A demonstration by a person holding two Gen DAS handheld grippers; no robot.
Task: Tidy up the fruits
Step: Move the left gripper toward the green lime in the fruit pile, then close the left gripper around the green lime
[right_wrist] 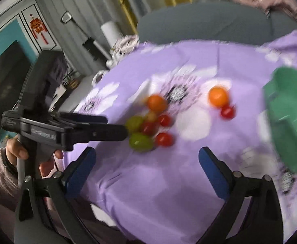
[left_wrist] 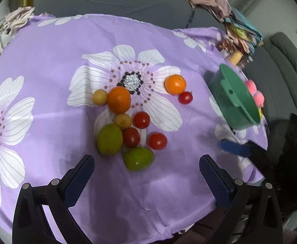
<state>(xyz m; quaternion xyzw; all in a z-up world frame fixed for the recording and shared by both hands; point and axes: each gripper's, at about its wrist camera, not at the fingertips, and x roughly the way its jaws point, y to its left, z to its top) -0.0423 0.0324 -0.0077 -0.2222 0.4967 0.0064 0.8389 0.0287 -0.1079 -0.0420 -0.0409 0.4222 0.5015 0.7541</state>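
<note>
In the left wrist view, the left gripper [left_wrist: 146, 174] hangs over the near edge of the tabletop [left_wrist: 47, 65], which a purple cloth with white flowers covers. Its jaws stand wide and nothing is between them. The fruits lie in a group near the middle of the tabletop: two green fruits [left_wrist: 109, 139], one orange [left_wrist: 119, 99] with two small yellow fruits [left_wrist: 100, 97] beside it, and three tomatoes [left_wrist: 141, 120] close together. A second orange [left_wrist: 175, 84] lies apart toward the right edge, with a fourth tomato [left_wrist: 185, 97] touching or just beside it. A green bowl [left_wrist: 236, 99] stands tilted at the right edge. Near it, one blue finger [left_wrist: 234, 148] of the right gripper enters from the right.

In the right wrist view, which is blurred, the right gripper [right_wrist: 147, 168] also stands wide and empty above the near edge. The fruits are in the middle, the green bowl at the right edge. The person's hand [right_wrist: 47, 160] holds the left gripper at the left.
</note>
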